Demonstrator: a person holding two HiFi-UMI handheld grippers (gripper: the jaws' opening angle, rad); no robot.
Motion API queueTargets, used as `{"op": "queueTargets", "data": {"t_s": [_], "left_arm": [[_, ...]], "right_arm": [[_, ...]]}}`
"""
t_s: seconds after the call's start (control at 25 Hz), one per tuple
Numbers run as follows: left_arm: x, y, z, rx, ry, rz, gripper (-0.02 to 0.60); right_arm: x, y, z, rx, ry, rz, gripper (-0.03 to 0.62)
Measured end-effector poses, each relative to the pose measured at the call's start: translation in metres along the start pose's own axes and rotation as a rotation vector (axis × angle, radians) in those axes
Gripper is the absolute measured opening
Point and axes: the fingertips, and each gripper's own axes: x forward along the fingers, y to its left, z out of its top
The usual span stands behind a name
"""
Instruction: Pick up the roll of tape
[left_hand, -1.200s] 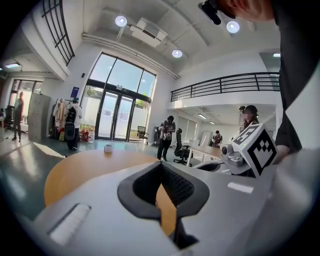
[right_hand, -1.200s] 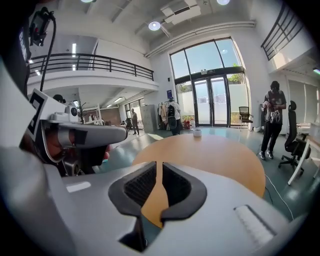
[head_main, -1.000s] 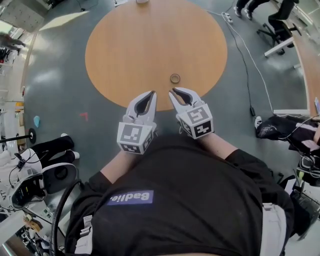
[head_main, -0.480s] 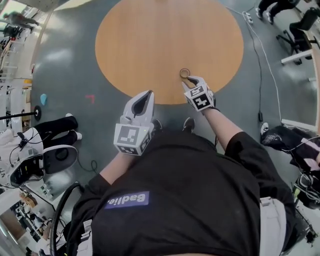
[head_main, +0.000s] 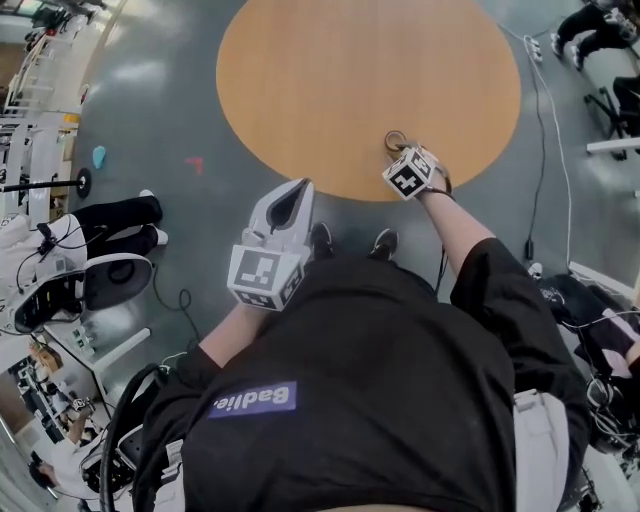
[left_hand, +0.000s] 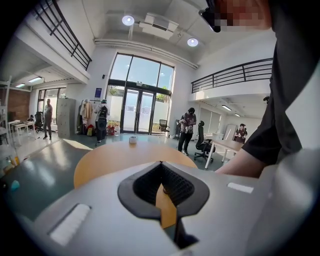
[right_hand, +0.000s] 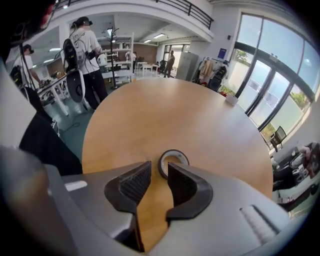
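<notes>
left gripper (head_main: 302, 185) hung off the near edge of the table (head_main: 330, 90), jaws pressed together with nothing in them, well apart from the work, so little risk there unless it swung in and bumped things. tape (right_hand: 176, 152) lay flat on the table, near the near edge, just ahead of the right gripper (right_hand: 159, 166). right gripper pointed steeply down at it, jaws apart and opening, nothing between the pads yet; the roll sat just past the tips and a bit toward the right-hand jaw, which covered part of the ring in the right gripper view. main risk, as a judgement: the gap looked narrower than the roll, so the jaws likely couldn't straddle it and would have to pinch one wall with a tip in the hole. if the offset wasn't fixed, a tip could land on top of the ring and press it down or skid it across the smooth wood. the roll was low and flat, so closing too high would likely catch only the top edge and let it slip out or tip on lift. a shove toward the person could send it off the table.
</notes>
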Motion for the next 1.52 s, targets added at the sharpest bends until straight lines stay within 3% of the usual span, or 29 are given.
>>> {"op": "queueTargets", "data": {"t_s": [0.52,0.68,0.88,1.24,1.52], "left_arm": [[-0.010,0.009,-0.010,-0.013,0.022,0.040,0.009],[-0.014,0.018,-0.010,-0.014,0.019,0.035,0.009],[-0.013,0.016,-0.014,-0.009,0.011,0.015,0.009],[-0.018,-0.004,-0.014,0.009,-0.034,-0.086,0.009],[-0.022,0.021,0.019,0.025,-0.068,-0.189,0.009]], "right_arm": [[0.037,-0.005,-0.020,-0.571,0.221,-0.011,0.064],[0.041,0.001,-0.016,-0.635,0.230,-0.018,0.055],[0.034,-0.004,-0.017,-0.561,0.189,-0.069,0.043],[-0.035,0.013,0.012,-0.214,-0.018,-0.153,0.043],[-0.096,0.031,0.087,0.084,-0.187,-0.198,0.043]]}}
